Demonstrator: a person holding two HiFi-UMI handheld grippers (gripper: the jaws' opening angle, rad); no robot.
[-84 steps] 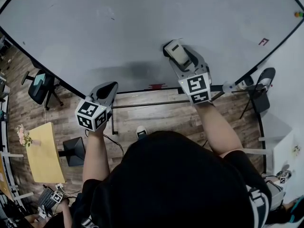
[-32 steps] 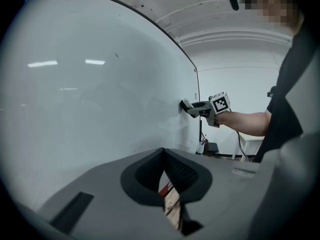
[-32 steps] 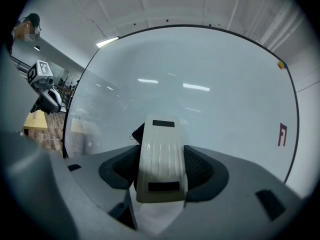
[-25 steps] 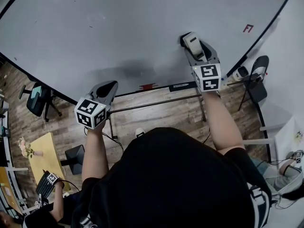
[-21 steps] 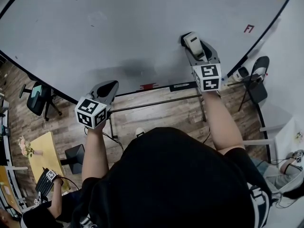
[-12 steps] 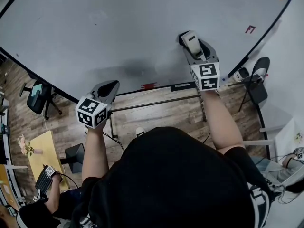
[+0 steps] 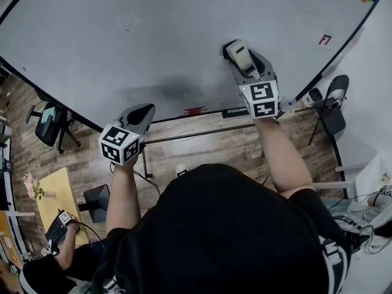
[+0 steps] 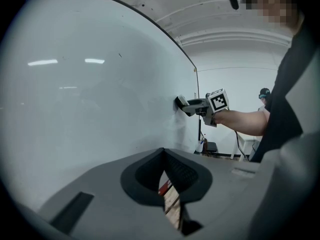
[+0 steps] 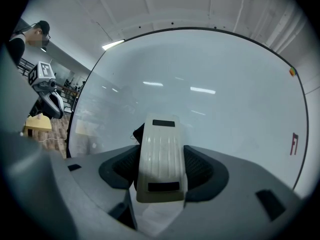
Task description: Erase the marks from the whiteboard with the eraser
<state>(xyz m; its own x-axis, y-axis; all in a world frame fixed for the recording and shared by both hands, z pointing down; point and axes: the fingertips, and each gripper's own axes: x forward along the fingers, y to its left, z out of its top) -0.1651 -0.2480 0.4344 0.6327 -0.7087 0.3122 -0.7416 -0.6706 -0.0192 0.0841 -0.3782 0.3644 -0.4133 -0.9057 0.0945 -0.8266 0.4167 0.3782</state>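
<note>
Step in hand: we judge that the wiping is under way, since the eraser (image 9: 160, 154) lies with its far end against the whiteboard (image 7: 153, 35).
Right gripper: the right gripper (image 7: 243, 63) has its jaws clamped on both long sides of the white eraser, and it stands at the lower right part of the whiteboard.
Left gripper: the left gripper (image 8: 167, 170) has its jaws together with nothing between them. It hangs in front of the lower edge of the whiteboard, well to the left of the eraser, and takes no part in the work.
Where the eraser is: on the face of the whiteboard, above its bottom rail and left of its right edge.
Marks we see: a small red mark (image 7: 324, 40) sits near the right edge of the whiteboard, well apart from the eraser. A grey smear (image 7: 174, 92) lies low on the whiteboard, between the two grippers. A few faint specks show in the upper left part, too small to read.
Progress: most of the whiteboard looks clean, so in our judgement the task is far along but not finished.
Next move: we think that the eraser must be kept flat and pressed on the whiteboard, then carried sideways to the red mark or to the grey smear.
</note>
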